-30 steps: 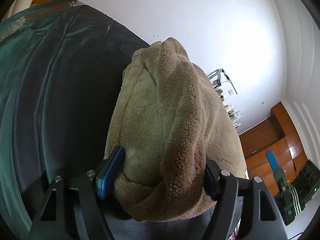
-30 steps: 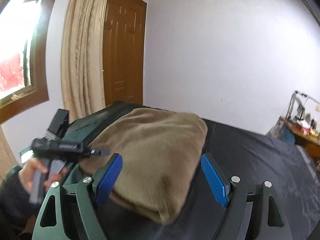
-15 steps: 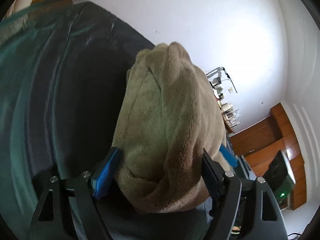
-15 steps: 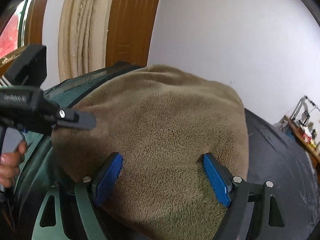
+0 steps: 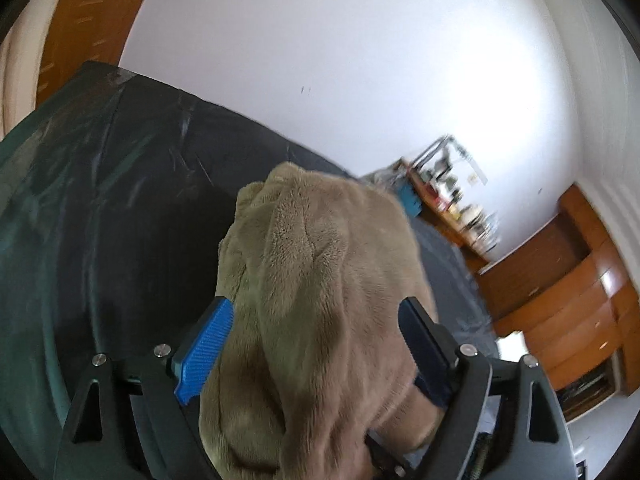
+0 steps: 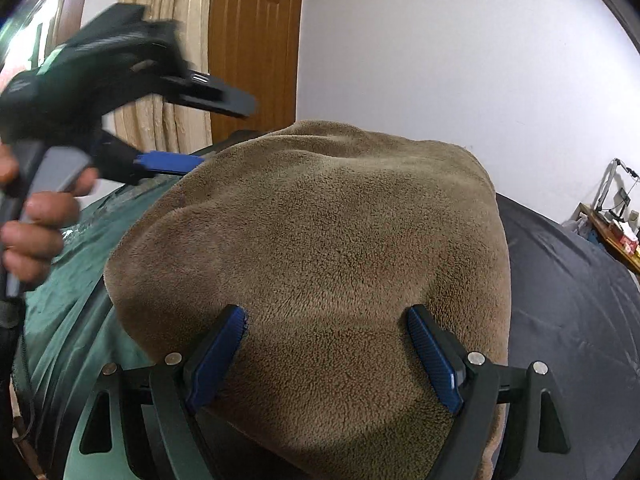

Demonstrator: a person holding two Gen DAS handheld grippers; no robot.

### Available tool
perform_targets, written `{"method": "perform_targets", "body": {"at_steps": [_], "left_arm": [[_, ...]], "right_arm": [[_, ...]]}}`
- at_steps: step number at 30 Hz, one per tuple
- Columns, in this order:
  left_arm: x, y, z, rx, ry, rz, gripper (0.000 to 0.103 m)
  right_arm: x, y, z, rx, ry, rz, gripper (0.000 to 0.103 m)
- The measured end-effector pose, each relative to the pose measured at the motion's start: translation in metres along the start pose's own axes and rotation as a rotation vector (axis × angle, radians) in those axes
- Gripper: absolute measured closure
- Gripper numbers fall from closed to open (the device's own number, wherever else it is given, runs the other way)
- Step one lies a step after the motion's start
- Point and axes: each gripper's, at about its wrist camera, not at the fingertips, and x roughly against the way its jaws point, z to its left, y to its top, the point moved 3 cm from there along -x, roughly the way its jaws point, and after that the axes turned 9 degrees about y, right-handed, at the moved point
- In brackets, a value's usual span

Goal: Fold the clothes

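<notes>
Folded tan fleece garment (image 6: pixel 320 248) lying on dark sheet-covered bed (image 6: pixel 568 304), with two-finger right gripper (image 6: pixel 326 354) straddling its near edge, two-finger left gripper (image 5: pixel 316 352) at its left end, wooden door (image 6: pixel 256 40) and white wall (image 6: pixel 460 52) behind.

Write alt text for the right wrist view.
A folded tan fleece garment lies on a dark covered surface, filling the gap between the right gripper's blue-padded fingers. At upper left, a hand holds the left gripper, its jaws opening beside the garment's edge.
</notes>
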Motion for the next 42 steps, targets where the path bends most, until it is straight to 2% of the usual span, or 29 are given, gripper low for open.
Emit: {"method": "perform_targets", "body": {"at_steps": [5, 6, 7, 8, 9, 13, 16, 19, 21, 24, 28, 30, 31, 34, 39, 42], "left_arm": [[-0.045, 0.001, 0.004, -0.017, 0.058, 0.100, 0.015], [-0.050, -0.002, 0.008, -0.010, 0.055, 0.114, 0.014], [-0.051, -0.006, 0.011, 0.000, 0.046, 0.125, 0.005], [-0.053, -0.008, 0.014, 0.010, 0.046, 0.131, 0.001], [-0.056, -0.009, 0.017, 0.017, 0.043, 0.137, 0.000], [-0.066, -0.013, 0.025, 0.051, -0.027, 0.181, 0.000], [-0.069, -0.016, 0.029, 0.076, -0.122, 0.210, 0.000], [-0.068, -0.020, 0.030, 0.054, -0.186, 0.211, 0.000], [-0.067, -0.023, 0.029, 0.027, -0.203, 0.207, 0.000], [-0.065, -0.027, 0.028, 0.002, -0.217, 0.203, 0.000], [-0.062, -0.031, 0.028, 0.002, -0.218, 0.203, 0.000], [-0.063, -0.033, 0.028, 0.008, -0.224, 0.213, 0.000], [-0.063, -0.034, 0.027, 0.010, -0.230, 0.218, 0.000], [-0.062, -0.038, 0.025, 0.012, -0.272, 0.240, 0.000], [-0.060, -0.045, 0.023, 0.003, -0.286, 0.251, 0.000], [-0.059, -0.049, 0.022, 0.001, -0.289, 0.254, 0.000]], "right_arm": [[0.003, -0.003, 0.000, -0.006, 0.019, -0.017, 0.018], [0.006, -0.005, 0.001, -0.009, 0.023, -0.018, 0.017], [0.009, -0.006, 0.001, -0.012, 0.027, -0.019, 0.017], [0.010, -0.005, 0.001, -0.012, 0.030, -0.019, 0.017], [0.010, -0.005, 0.001, -0.013, 0.032, -0.020, 0.017], [0.012, -0.002, 0.002, -0.015, 0.040, -0.020, 0.016], [0.012, -0.001, 0.000, -0.020, 0.046, -0.022, 0.016], [0.013, 0.000, 0.000, -0.016, 0.068, -0.030, 0.013], [0.014, 0.000, -0.002, -0.011, 0.101, -0.037, 0.013], [0.031, 0.007, -0.017, -0.065, 0.223, -0.052, 0.012], [0.058, 0.023, -0.064, -0.217, 0.271, -0.125, 0.012], [0.064, 0.027, -0.085, -0.266, 0.244, -0.140, 0.010], [0.061, 0.027, -0.097, -0.299, 0.234, -0.128, 0.008], [0.039, 0.025, -0.123, -0.393, 0.282, -0.064, 0.008], [-0.001, 0.014, -0.140, -0.490, 0.337, 0.066, 0.008], [-0.017, 0.010, -0.144, -0.547, 0.416, 0.105, 0.006]]}}
